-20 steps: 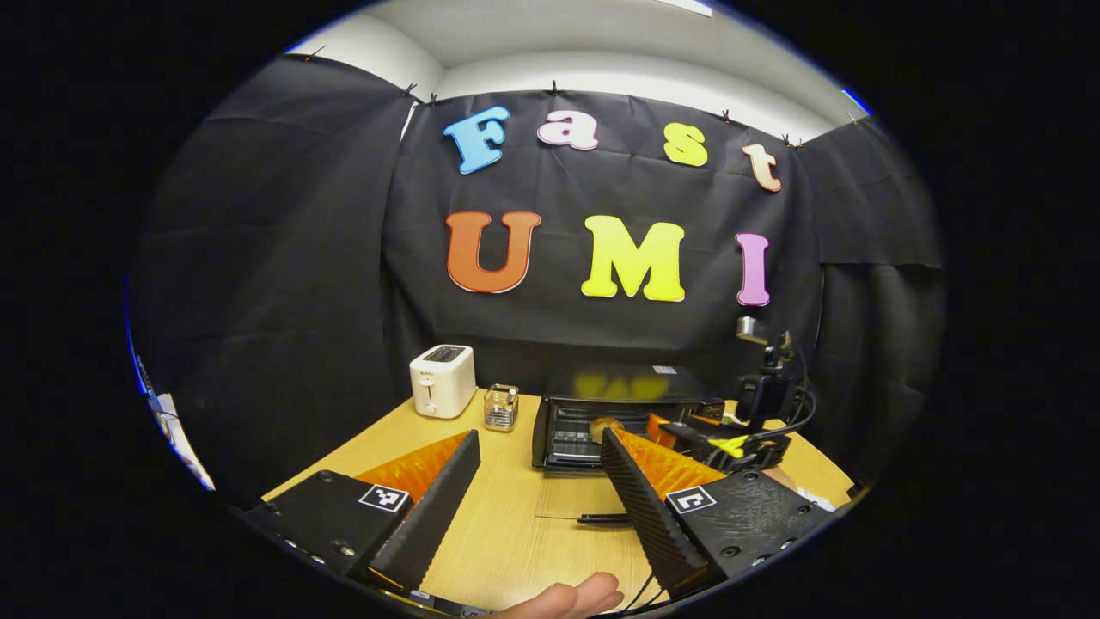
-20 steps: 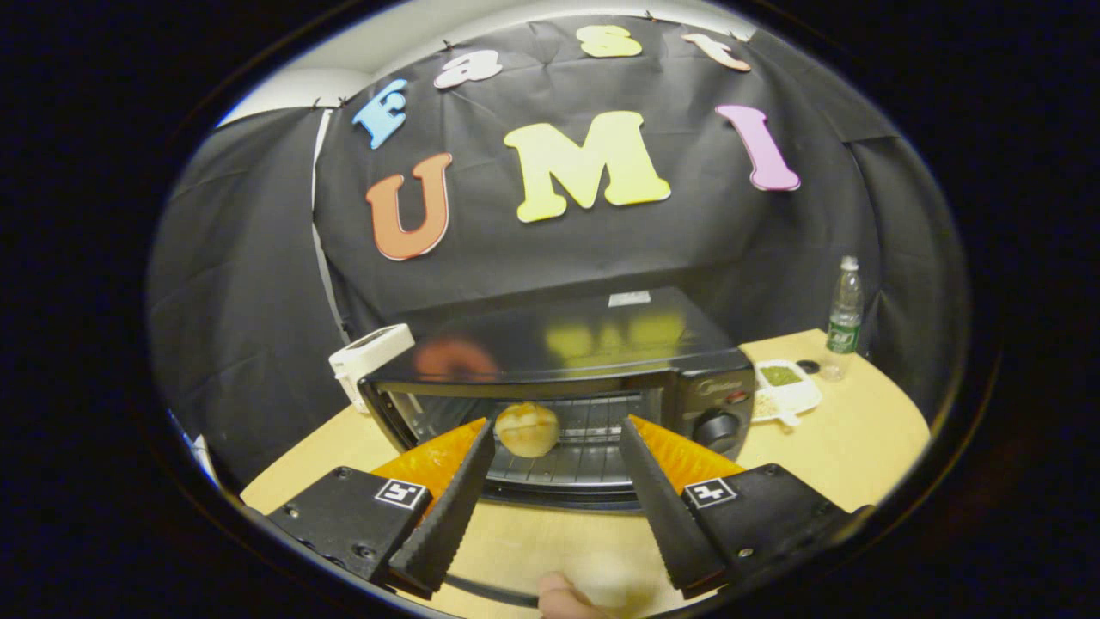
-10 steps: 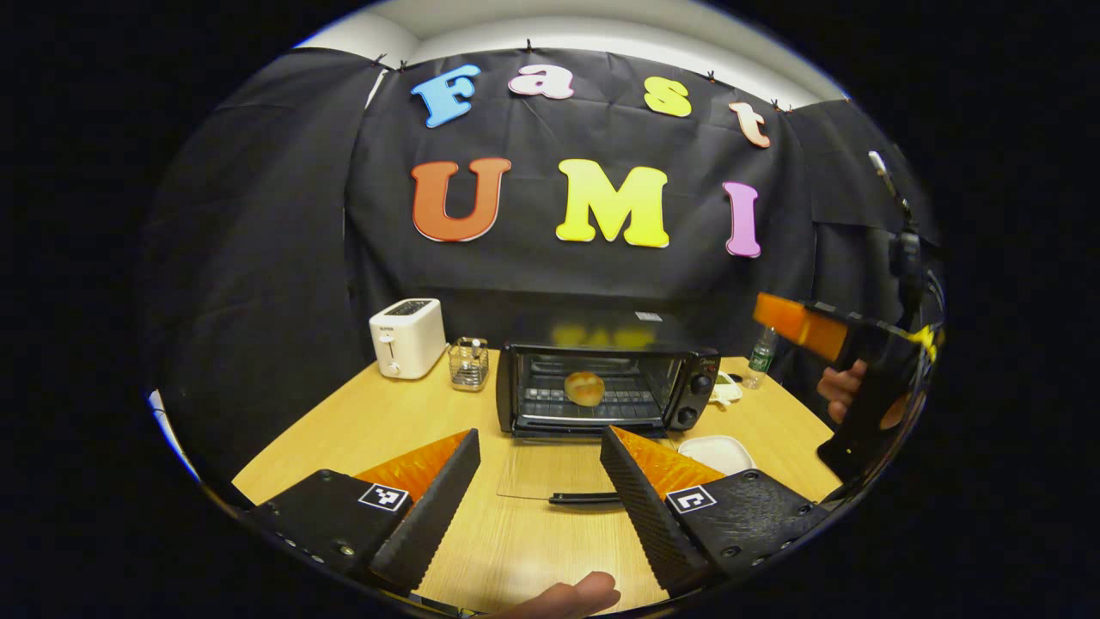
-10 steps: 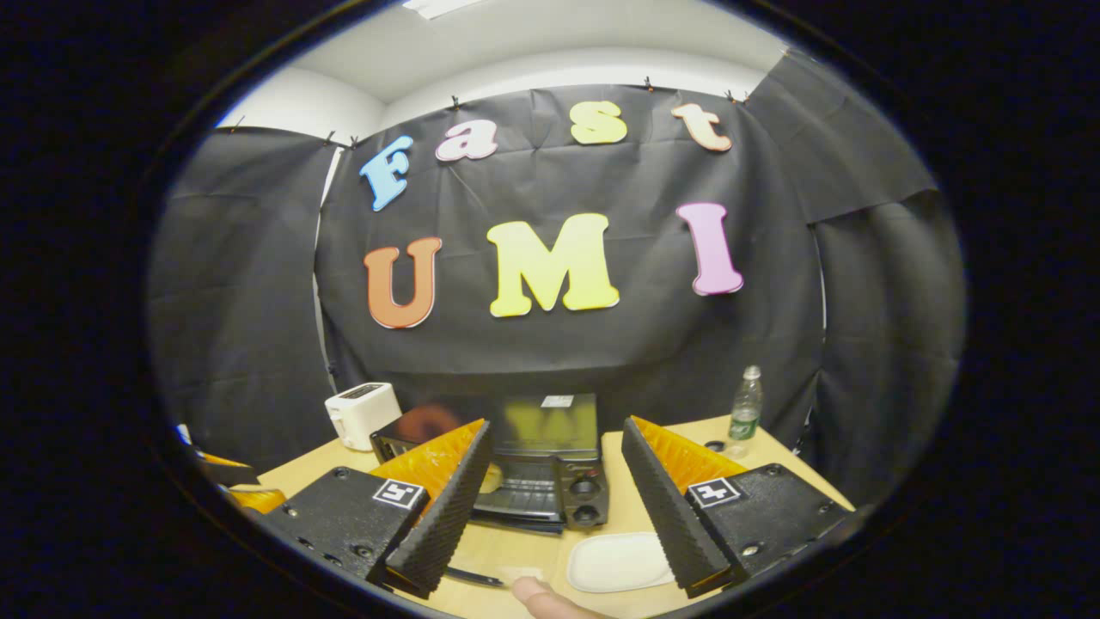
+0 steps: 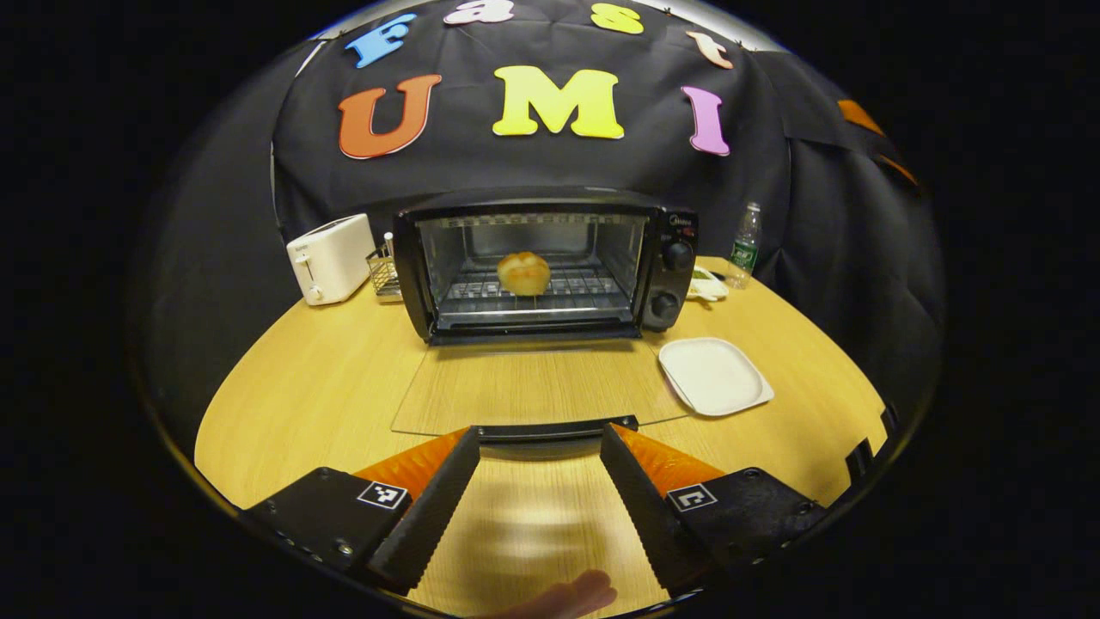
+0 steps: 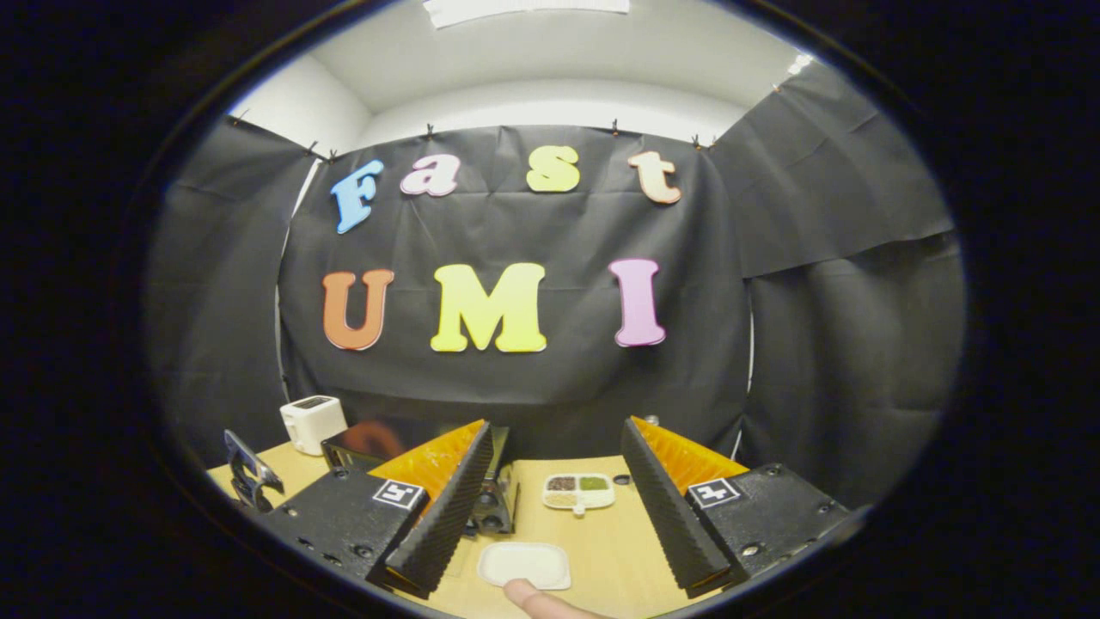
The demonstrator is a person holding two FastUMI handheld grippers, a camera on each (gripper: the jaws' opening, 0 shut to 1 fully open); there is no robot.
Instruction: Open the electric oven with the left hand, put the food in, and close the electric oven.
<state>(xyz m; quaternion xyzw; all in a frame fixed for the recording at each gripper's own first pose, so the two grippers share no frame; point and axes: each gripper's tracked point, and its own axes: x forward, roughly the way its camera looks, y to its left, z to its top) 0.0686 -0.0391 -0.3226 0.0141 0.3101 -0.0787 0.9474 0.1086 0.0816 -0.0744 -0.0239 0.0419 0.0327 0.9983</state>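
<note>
Left claw (image 5: 537, 481): fingers wide apart, holding nothing, low over the table (image 5: 301, 404). Its fingertips sit just short of the dark handle (image 5: 557, 427) on the front edge of the oven door (image 5: 528, 387); contact cannot be told. The glass door lies folded flat toward the camera, table grain showing through it.

Electric oven (image 5: 546, 262) stands open at the back of the table. Bread roll (image 5: 524, 272) rests on the wire rack inside, roughly centre, apart from the side walls. Two knobs on the oven's right panel.

Right of the door, just beside its corner: white square plate (image 5: 713, 376), nothing on it. Farther back on the right, a bottle (image 5: 744, 243) and a small sectioned dish (image 5: 706, 284). Left of the oven, a white toaster (image 5: 331, 257), with a small wire holder (image 5: 382, 273) between them. Bare table on both sides of the door; table edge curves near on the right.

Right claw (image 6: 550, 507): fingers wide apart, holding nothing, raised and well back from the oven. In the right gripper view the plate lies between its fingers, below them.

A fingertip (image 5: 567, 595) shows at the bottom edge.
</note>
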